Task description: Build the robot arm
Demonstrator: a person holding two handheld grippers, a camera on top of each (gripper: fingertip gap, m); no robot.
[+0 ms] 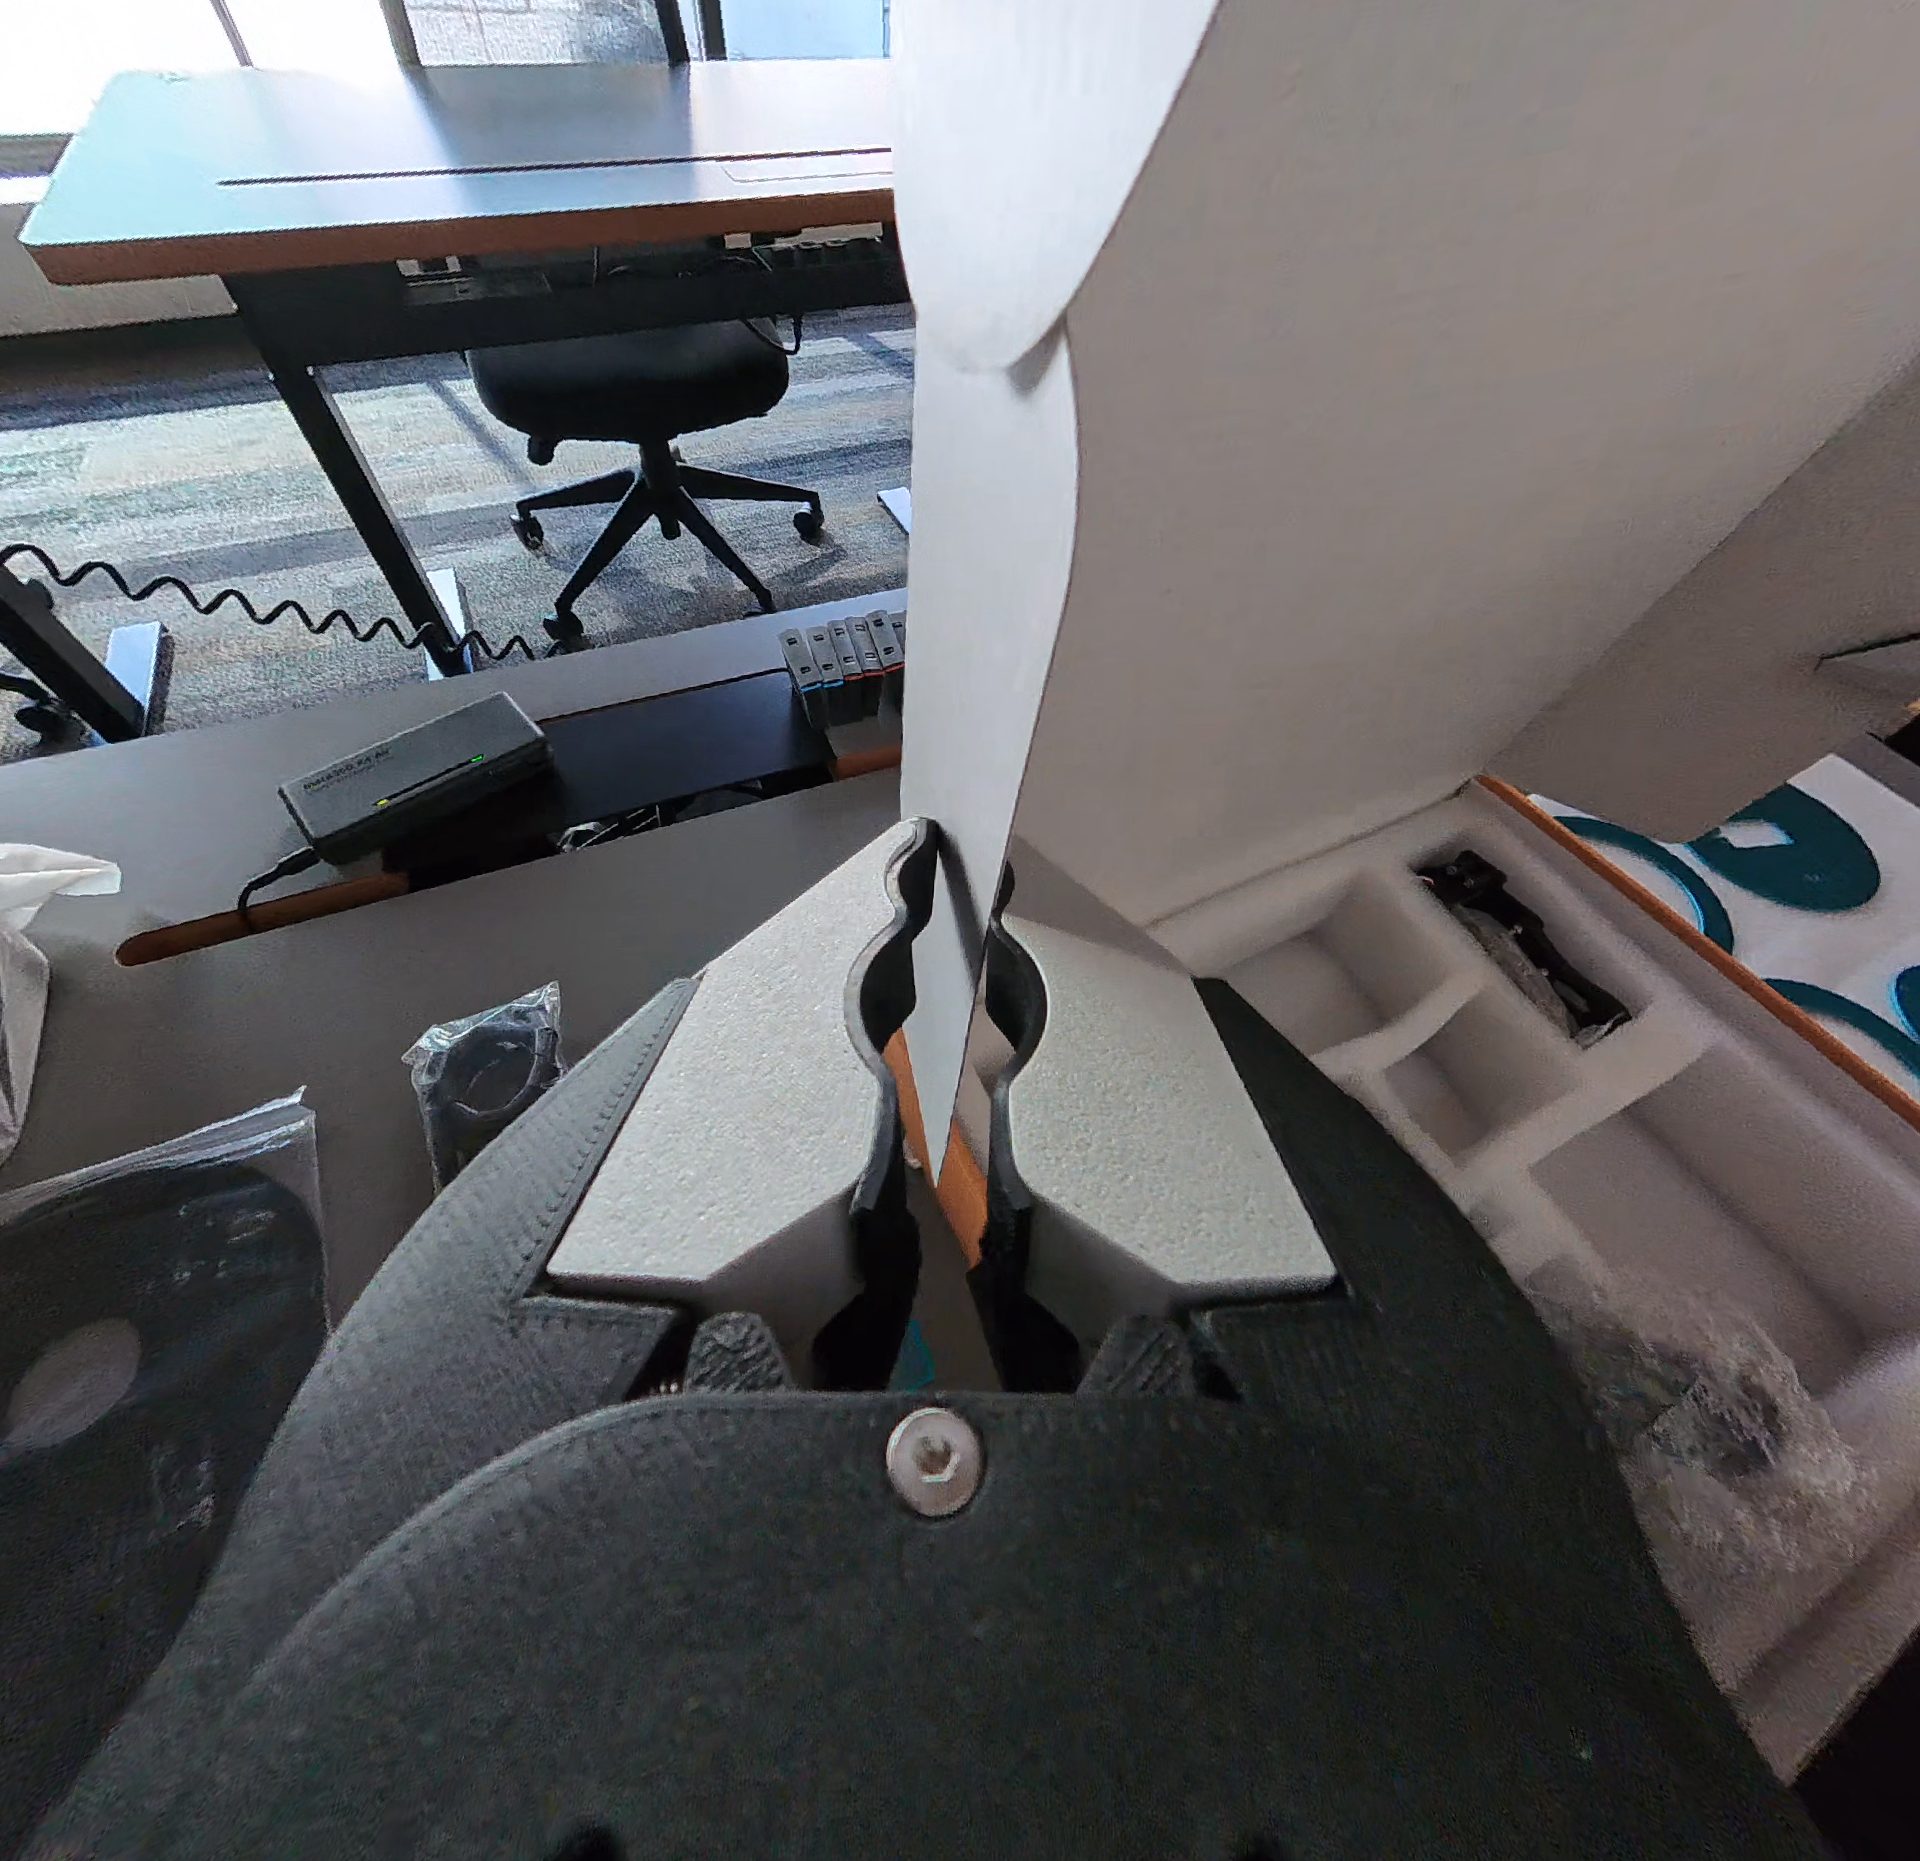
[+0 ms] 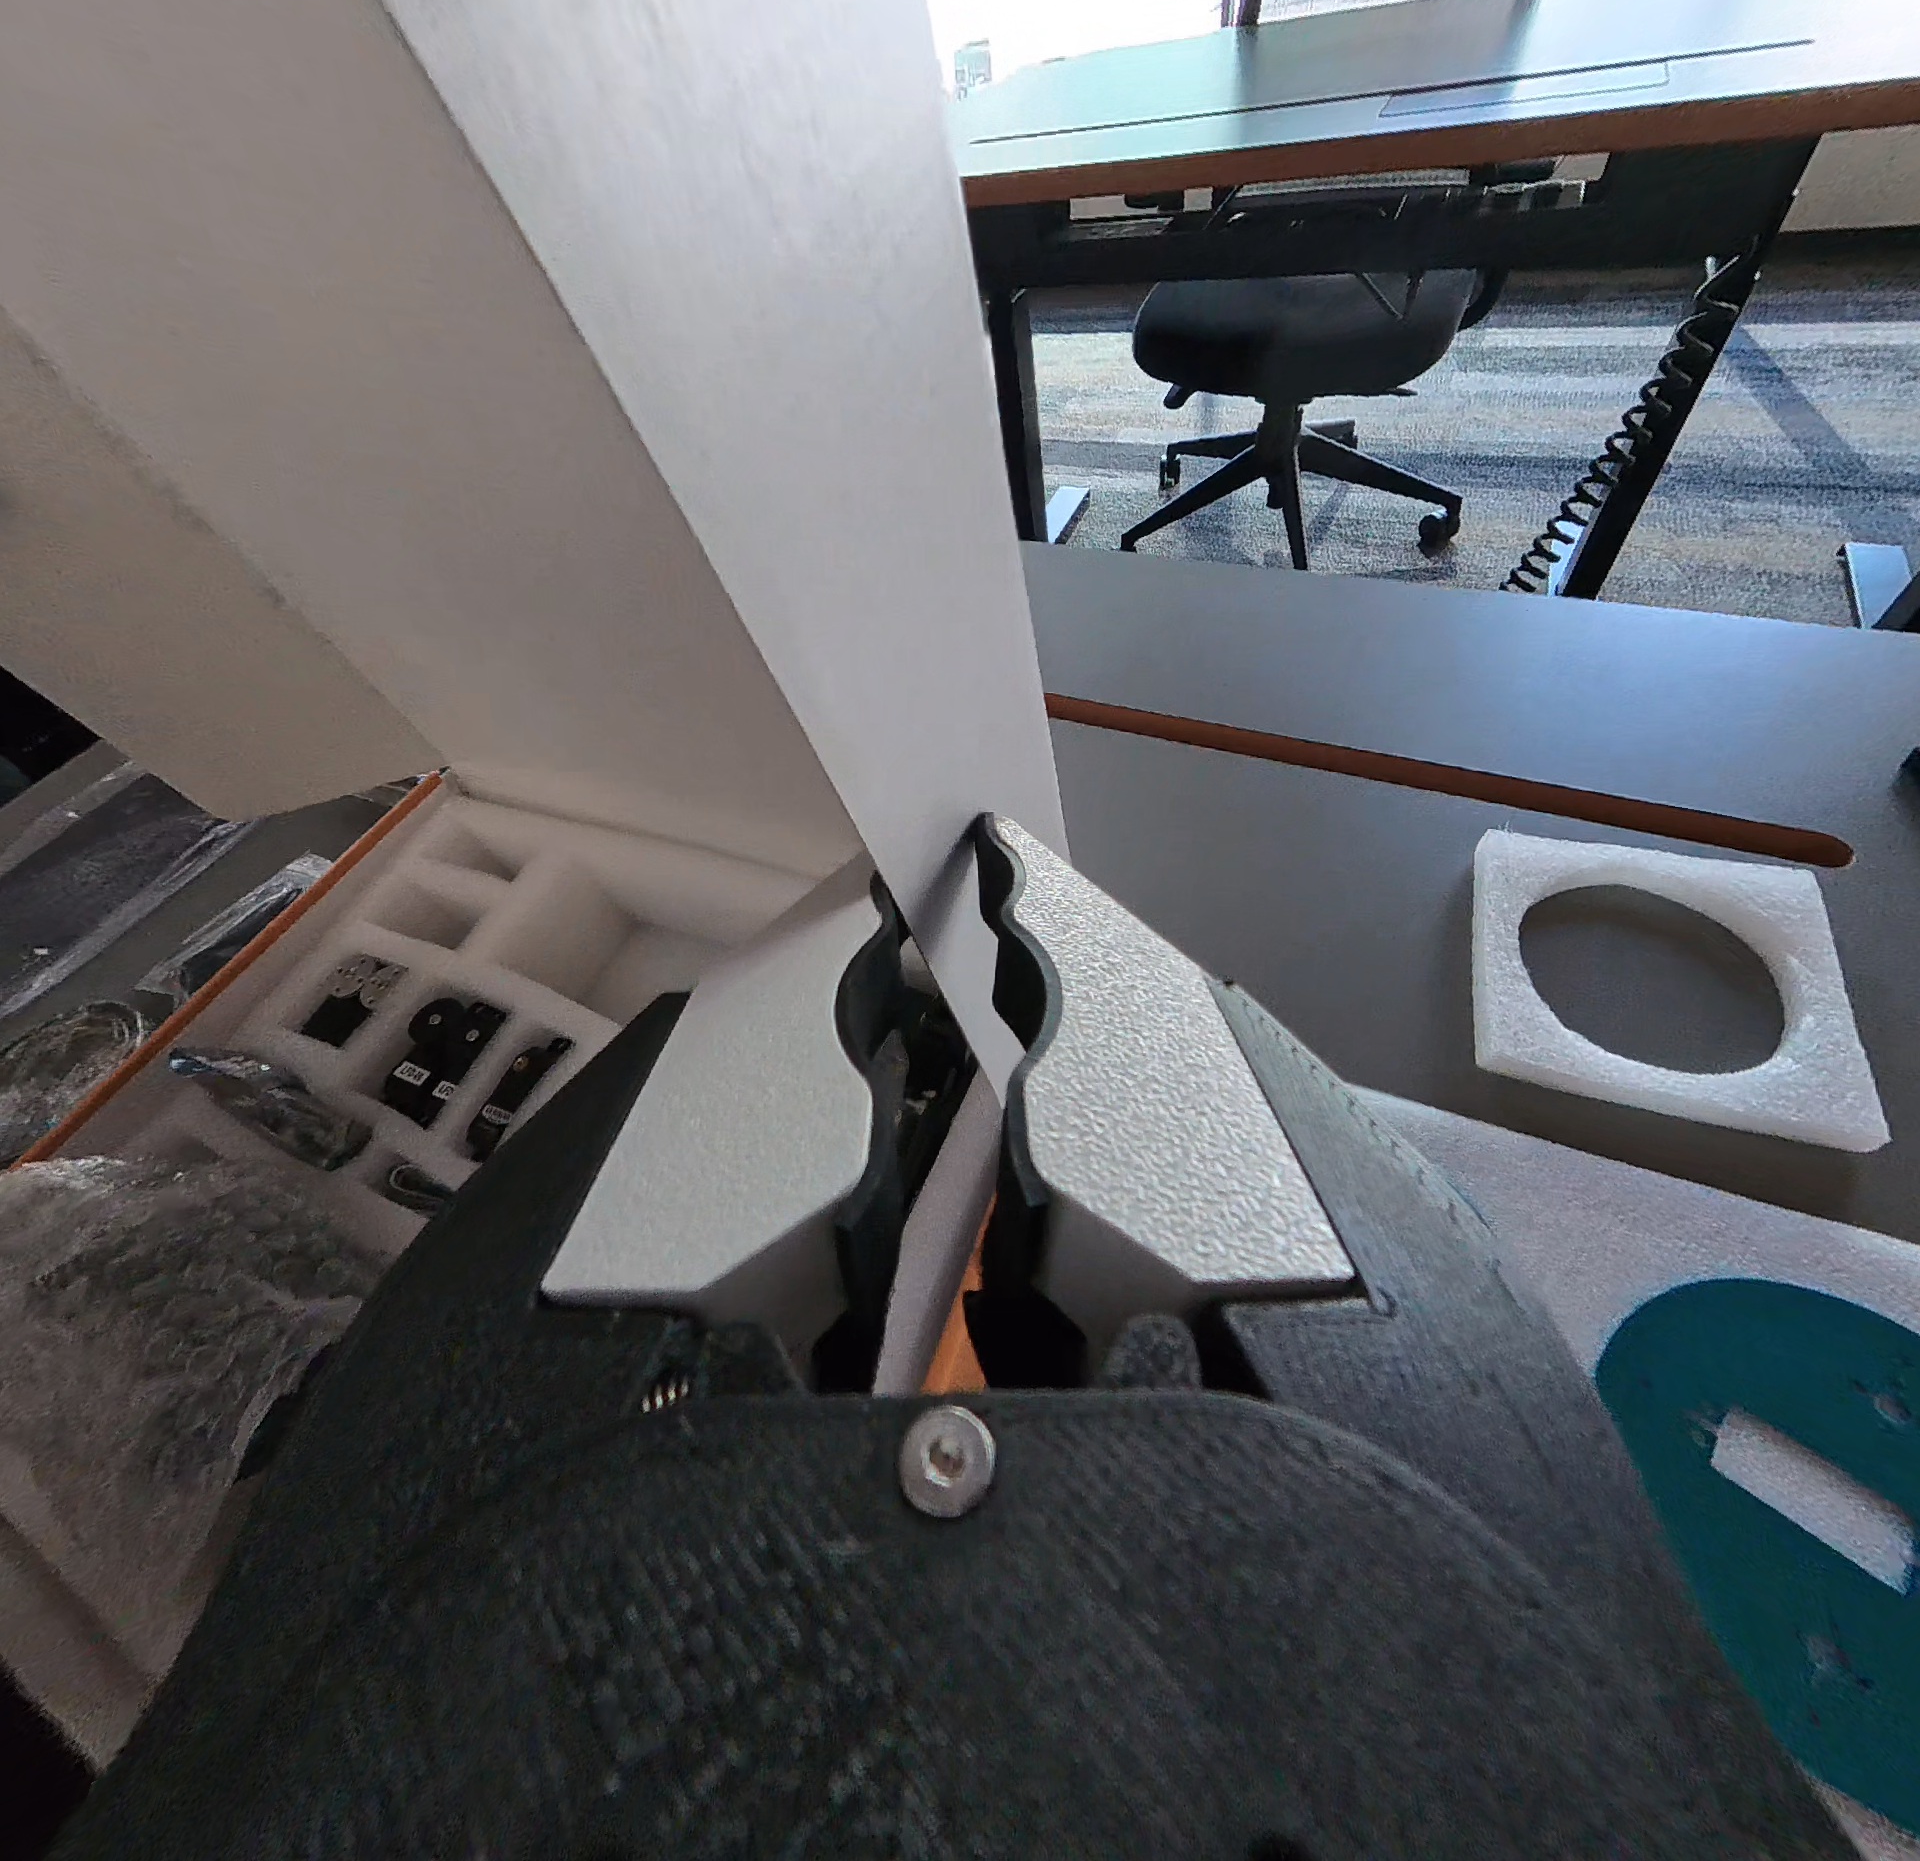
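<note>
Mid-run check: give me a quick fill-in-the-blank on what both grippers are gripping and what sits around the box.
1. Both the left gripper and the right gripper are shut on the white box ____.
2. The foam insert in the box is coloured ____.
3. The foam square on the table has a ____ hole.
4. Under the far desk stands a black ____.

Missing words: flap; white; round; chair

Between the left claw (image 1: 961, 980) fingers, a matt white cardboard lid flap (image 1: 1351, 409). Right of it, soft white foam insert (image 1: 1455, 1063). Right of the right claw (image 2: 961, 990), a rough white foam square (image 2: 1652, 990) lies on the smooth matt grey worktop (image 2: 1403, 668).
</note>
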